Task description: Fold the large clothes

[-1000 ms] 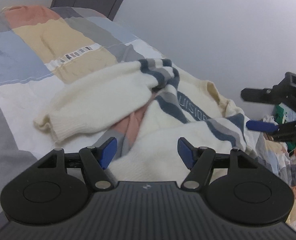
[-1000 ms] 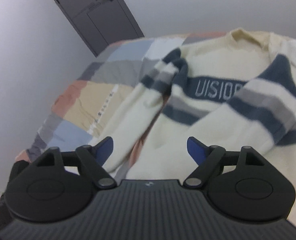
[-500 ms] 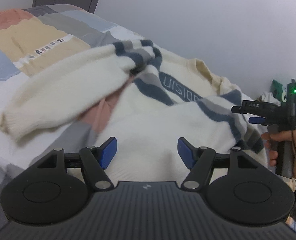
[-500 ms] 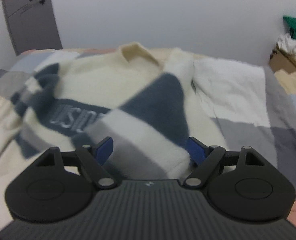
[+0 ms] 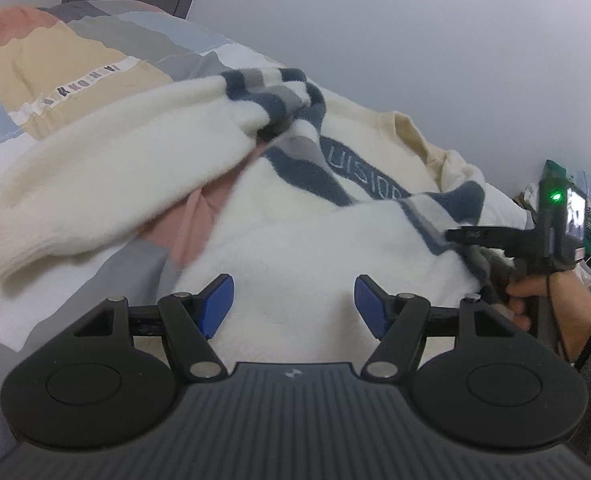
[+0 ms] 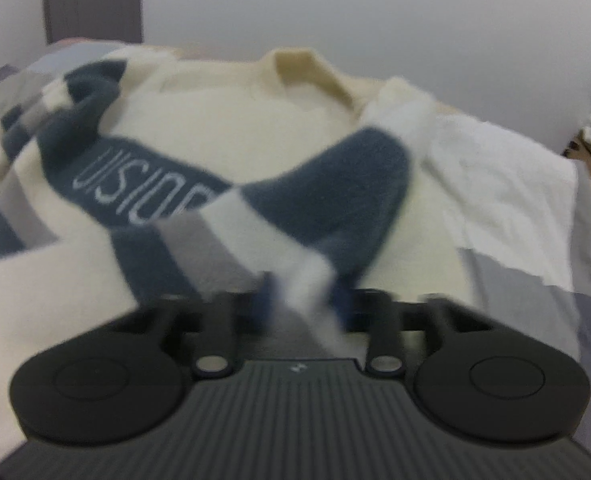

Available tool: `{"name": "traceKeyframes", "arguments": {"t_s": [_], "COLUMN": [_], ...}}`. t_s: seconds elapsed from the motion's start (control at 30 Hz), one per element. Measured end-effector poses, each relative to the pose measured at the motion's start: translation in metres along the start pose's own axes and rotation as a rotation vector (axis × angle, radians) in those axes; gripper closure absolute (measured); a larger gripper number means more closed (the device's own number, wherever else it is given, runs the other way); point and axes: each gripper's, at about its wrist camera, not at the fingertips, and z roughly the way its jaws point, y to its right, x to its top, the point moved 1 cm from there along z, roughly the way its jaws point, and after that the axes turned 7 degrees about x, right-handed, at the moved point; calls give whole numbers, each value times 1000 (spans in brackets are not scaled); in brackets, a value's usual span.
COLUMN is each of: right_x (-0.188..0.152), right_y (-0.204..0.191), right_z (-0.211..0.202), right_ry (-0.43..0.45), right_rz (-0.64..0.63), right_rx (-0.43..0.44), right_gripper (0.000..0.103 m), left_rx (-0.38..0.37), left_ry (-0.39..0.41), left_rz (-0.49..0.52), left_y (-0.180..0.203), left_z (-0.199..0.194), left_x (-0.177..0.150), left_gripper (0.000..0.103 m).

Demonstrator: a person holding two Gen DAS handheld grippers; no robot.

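Cream fleece fills both views: a large sweater [image 5: 295, 216] with navy and grey stripes lies face up on a patchwork bed cover [image 5: 55, 60], its lettered chest band showing and the collar toward the wall. On the left of the left wrist view, one sleeve [image 5: 107, 152] is flung outward across the cover, cuff at the near edge, well apart from any gripper.

Nearer the middle, the left gripper [image 5: 293, 300] hovers low over the sweater's lower body with its blue pads wide apart; white fleece lies beneath the gap but the pads do not press on it.

Further right, the right gripper [image 6: 301, 300] is closing its jaws on the striped fold of the other sleeve, which lies crossed over the chest. In the blurred right wrist view a white strip of that fold sits between the blue pads and appears pinched. A hand [image 5: 551, 304] holds this tool.

By my reading, the step in hand is taking hold of the sleeve to arrange it before folding. Next, the left gripper needs its own pinch on the fabric, and the right needs a firm hold before any lift, since the fleece looks thick and may slip.
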Motion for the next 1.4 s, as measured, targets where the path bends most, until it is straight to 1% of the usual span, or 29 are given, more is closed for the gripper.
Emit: {"name": "traceKeyframes", "arguments": {"t_s": [0.07,0.1,0.2,0.27,0.37,0.43,0.53,0.63,0.7,0.73,0.8,0.83,0.87,0.9,0.97,1.07,1.13,1.17,1.23,1.27,1.33,1.37,1.4], "right_x": [3,4,8,9,5,-2,-12,-16,-17,-16,-18,-20,-23,-26,-36,-60,-77,-84,-95,-99,-105,-105,-104], "right_y": [9,14,34,49,71,84,95,93,88,89,91,91,90,88,80,68,57,51,37,29,9,-1,-8], "right_z": [-14,-20,-36,-39,-28,-18,-3,-2,-11,-17,-32,-40,-50,-60,-82,-108,-115,-115,-107,-103,-93,-86,-80], "right_ry": [43,69,151,174,145,122,93,104,117,121,124,121,127,141,165,166,144,124,76,62,29,13,8], "right_rz": [32,42,89,117,139,162,192,170,182,201,237,250,260,266,285,375,446,479,534,544,540,534,536], "right_rx": [12,2,-91,-133,-182,-203,-200,-204,-195,-184,-154,-134,-115,-102,-62,97,196,248,350,385,432,459,479], "right_gripper": [90,92,93,93,93,93,92,90,88,86,66,43,27,25,25,25,25,25,25,25,26,29,30], "left_rx": [-6,-11,-41,-60,-81,-78,-70,-57,-62,-69,-88,-99,-106,-108,-103,-78,-76,-69,-16,12,37,46,51], "left_ry": [0,-1,-11,-19,-12,-25,-53,-50,-55,-58,-59,-61,-64,-66,-63,-72,-85,-88,-98,-104,-110,-123,-144], "left_rz": [-7,-11,-17,-8,26,49,83,108,93,75,38,16,-3,-15,-31,-30,-38,-39,-22,-6,6,-3,-17], "left_y": [-1,-2,0,4,12,17,23,27,25,22,17,14,11,10,6,5,3,2,2,3,2,-1,-3], "left_z": [-1,-1,2,4,4,8,16,17,16,16,13,11,9,6,-1,-12,-22,-27,-35,-38,-42,-43,-41], "left_x": [-1,0,-1,-3,-6,-9,-14,-15,-14,-12,-8,-6,-5,-5,-5,-8,-13,-17,-26,-30,-39,-42,-44], "left_gripper": [31,31,31,31,31,31,31,31,31,31,31,31,31,31,31,31,31,30,29,29,27,26,26]}}
